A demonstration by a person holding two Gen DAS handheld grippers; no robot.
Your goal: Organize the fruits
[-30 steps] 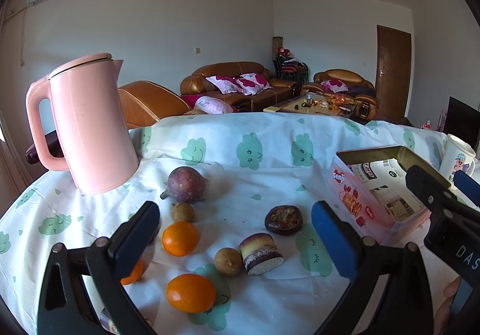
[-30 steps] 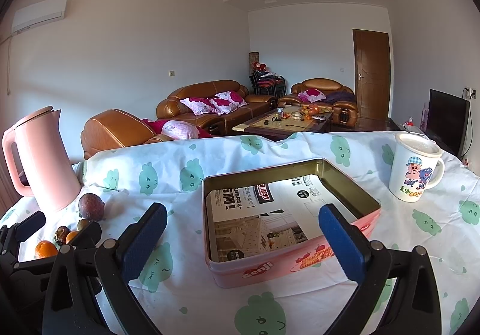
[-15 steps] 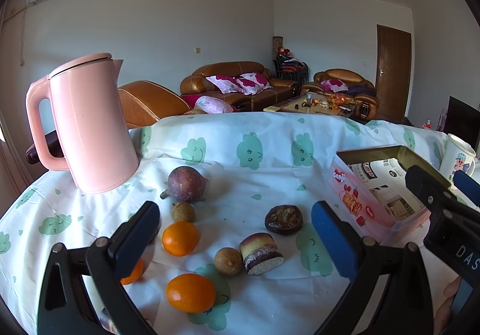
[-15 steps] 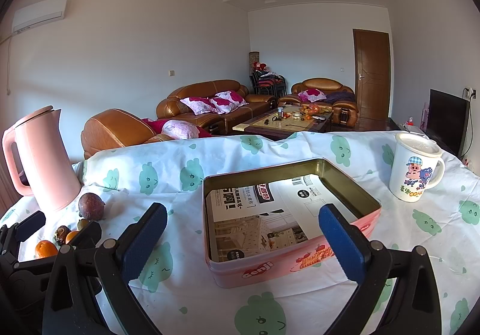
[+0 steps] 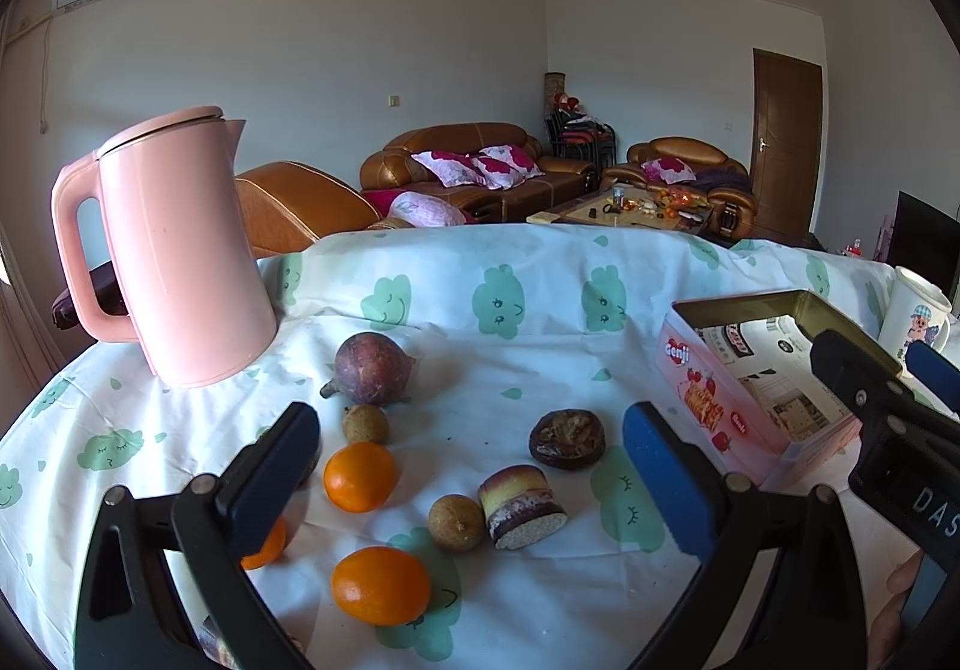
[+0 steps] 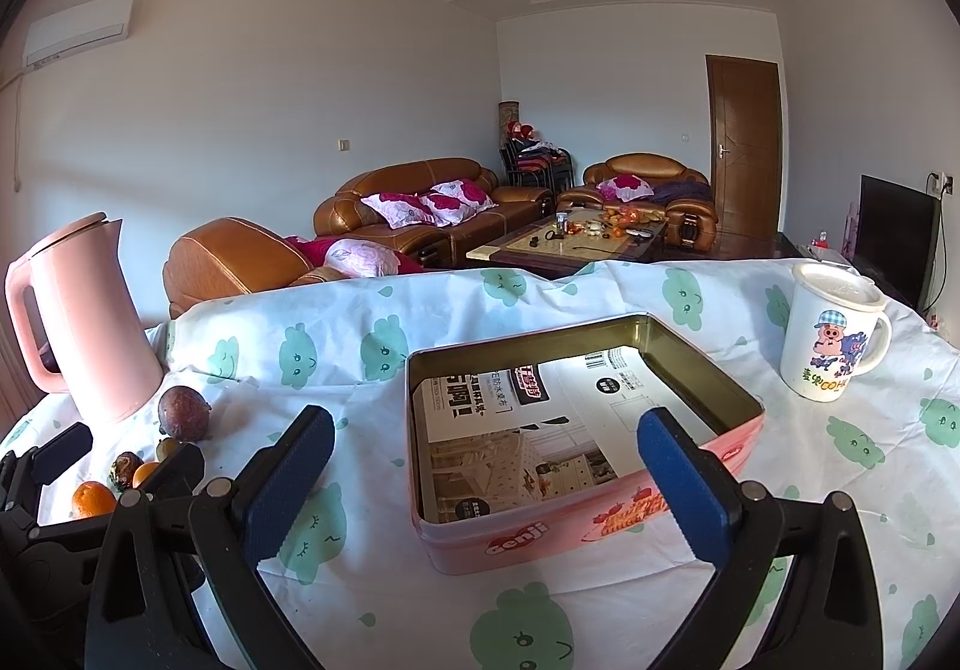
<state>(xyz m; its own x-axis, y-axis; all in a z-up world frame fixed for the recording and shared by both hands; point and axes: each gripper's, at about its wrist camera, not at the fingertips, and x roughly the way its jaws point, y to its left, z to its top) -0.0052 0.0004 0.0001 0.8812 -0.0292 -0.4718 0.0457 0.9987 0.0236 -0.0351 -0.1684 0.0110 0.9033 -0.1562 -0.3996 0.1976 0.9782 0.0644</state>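
Note:
Fruits lie on the cloud-print tablecloth in the left wrist view: a purple passion fruit (image 5: 372, 368), two oranges (image 5: 360, 476) (image 5: 381, 585), a third orange (image 5: 264, 547) behind my left finger, two small brown fruits (image 5: 365, 423) (image 5: 455, 523), a dark halved fruit (image 5: 566, 438) and a cut layered piece (image 5: 523, 505). My left gripper (image 5: 471, 481) is open above them, empty. The pink tin (image 6: 600, 526) lined with paper sits in front of my right gripper (image 6: 486, 481), which is open and empty.
A pink kettle (image 5: 174, 250) stands at the table's back left. A white cartoon mug (image 6: 831, 334) stands to the right of the tin. The right gripper's body (image 5: 888, 418) shows at the right edge of the left wrist view.

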